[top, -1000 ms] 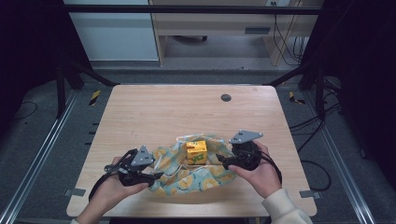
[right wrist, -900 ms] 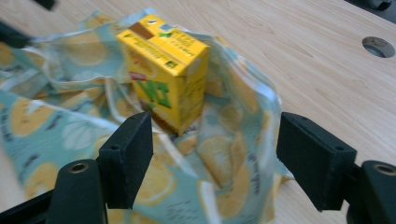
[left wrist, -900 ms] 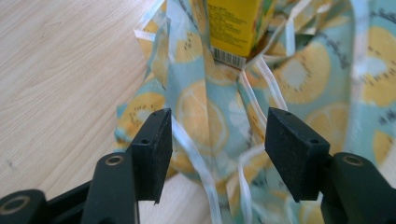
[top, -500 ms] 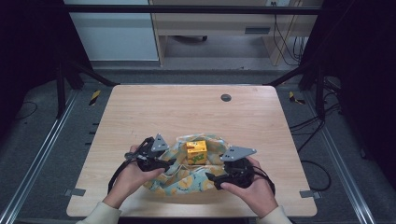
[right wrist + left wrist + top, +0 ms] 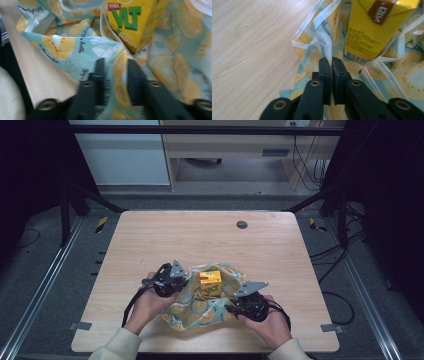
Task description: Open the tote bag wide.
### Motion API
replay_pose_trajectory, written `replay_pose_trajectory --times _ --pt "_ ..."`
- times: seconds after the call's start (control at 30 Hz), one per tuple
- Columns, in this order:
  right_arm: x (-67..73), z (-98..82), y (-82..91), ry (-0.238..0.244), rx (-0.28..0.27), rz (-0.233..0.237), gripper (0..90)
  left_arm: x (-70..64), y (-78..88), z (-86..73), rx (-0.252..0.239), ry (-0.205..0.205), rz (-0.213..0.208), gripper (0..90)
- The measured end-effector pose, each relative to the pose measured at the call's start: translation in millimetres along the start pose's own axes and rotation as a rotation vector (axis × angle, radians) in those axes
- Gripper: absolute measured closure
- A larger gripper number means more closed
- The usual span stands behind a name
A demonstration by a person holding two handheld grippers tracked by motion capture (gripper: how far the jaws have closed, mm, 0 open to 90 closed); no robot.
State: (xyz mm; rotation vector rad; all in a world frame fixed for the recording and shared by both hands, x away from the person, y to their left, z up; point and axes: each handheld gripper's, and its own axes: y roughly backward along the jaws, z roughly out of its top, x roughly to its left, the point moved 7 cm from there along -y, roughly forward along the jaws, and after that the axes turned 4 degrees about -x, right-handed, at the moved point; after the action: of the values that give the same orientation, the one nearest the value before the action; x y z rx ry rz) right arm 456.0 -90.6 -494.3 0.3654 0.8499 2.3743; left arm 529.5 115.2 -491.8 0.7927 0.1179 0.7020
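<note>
Pale wood tabletop [image 5: 280, 255] stands in a dark room, with a small dark round fitting [image 5: 242, 224] near its far edge. Toward the near edge, about midway along it, lies a soft cloth bag [image 5: 200, 312] printed with lemon slices on light blue, and a yellow drink carton [image 5: 210, 282] stands upright inside its open mouth.

The left tongs [image 5: 176, 279] have just been closing and are now clenched on a fold of the bag's rim; in the left gripper view the two black jaws meet with the white-edged hem [image 5: 325, 47] pinched between them, the carton just beyond. The right tongs [image 5: 235, 306] have also just been closing, at the bag's near right side. In the right gripper view a puckered fold of cloth [image 5: 117, 72] sits between the jaws, which stand a little apart, and it looks gripped, though blur makes the contact hard to judge.

The bag is thin, limp fabric: it will sag, bunch and slide through a shallow pinch, so the stitched hem is the better place to hold, deep in the jaws. The carton is light but stiff and smooth, and likely to topple if the cloth is lifted unevenly; both sides should rise together.
</note>
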Motion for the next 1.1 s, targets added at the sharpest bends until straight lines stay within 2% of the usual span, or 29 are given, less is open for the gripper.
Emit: replay_pose_trajectory --times 0.13,0.23,0.33,0.53,1.1 --pt "-8.9 -7.2 3.4 0.007 0.012 -0.029 87.9 5.2 -3.9 -5.1 -0.004 0.026 0.022 90.0" --pt "-16.1 -15.6 4.5 0.015 0.033 -0.050 88.9 9.4 -6.0 -9.9 -0.007 0.047 0.031 90.0" --pt "-21.7 -23.1 4.5 -0.001 0.045 -0.058 89.2 12.3 -8.4 -14.4 -0.005 0.059 0.036 90.0" --pt "-30.3 -36.0 0.2 -0.041 0.062 -0.050 89.3 14.2 -14.7 -21.5 0.004 0.074 0.037 90.0" --pt "-35.3 -47.8 -7.2 -0.064 0.110 -0.026 89.3 21.9 -24.8 -29.7 0.022 0.101 0.041 90.0"
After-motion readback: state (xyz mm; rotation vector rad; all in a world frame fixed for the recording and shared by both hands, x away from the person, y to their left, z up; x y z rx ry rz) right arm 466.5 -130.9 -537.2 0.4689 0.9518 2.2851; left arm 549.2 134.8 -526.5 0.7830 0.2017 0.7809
